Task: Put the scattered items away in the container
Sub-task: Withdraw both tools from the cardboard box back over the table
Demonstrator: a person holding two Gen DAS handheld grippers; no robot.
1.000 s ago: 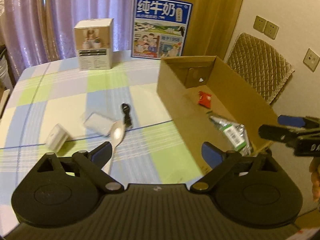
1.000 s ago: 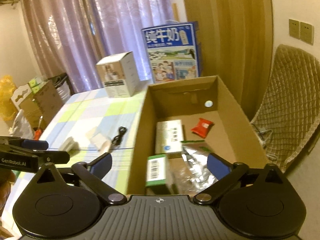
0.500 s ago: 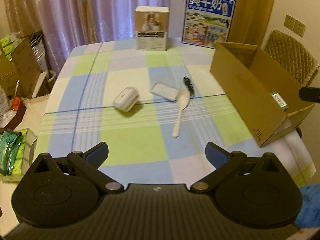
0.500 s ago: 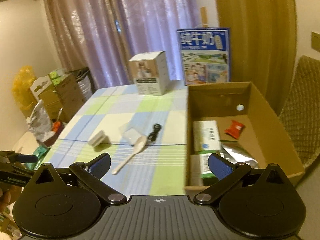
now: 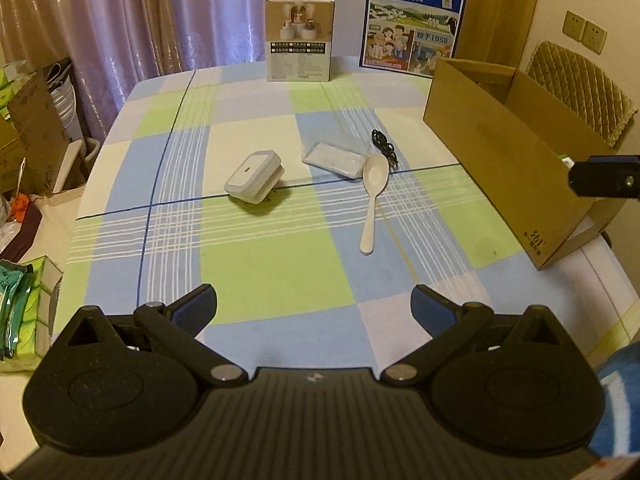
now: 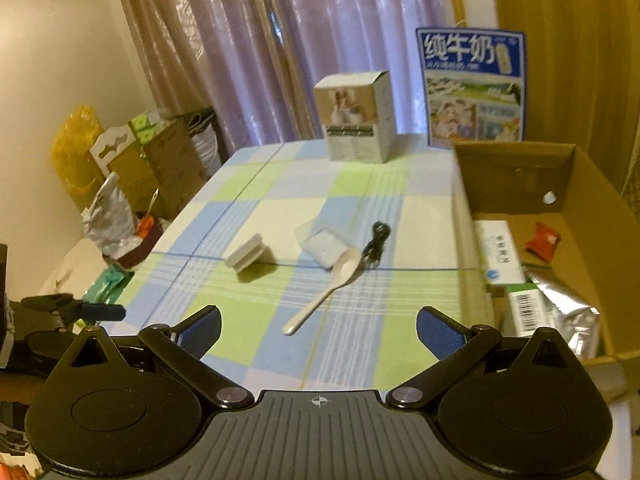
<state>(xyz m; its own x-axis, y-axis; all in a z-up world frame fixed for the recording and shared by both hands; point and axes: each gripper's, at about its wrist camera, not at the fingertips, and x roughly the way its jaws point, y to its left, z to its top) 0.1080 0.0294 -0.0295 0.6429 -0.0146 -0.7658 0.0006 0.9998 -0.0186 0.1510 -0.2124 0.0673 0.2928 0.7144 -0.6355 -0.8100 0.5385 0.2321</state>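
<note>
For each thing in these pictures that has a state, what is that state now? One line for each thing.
Left claw: open, empty, above the table.
Right claw: open, empty.
Spoon: lying flat, bowl up, outside the box.
Cable: coiled, on the table.
Charger: tilted on its prongs.
Clear case: flat, closed as far as visible.
Box: open on top, partly filled.
Silver pouch: lying in the box.

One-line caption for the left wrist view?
Open left gripper hovers above checked table; spoon, charger lie beside cardboard box.
</note>
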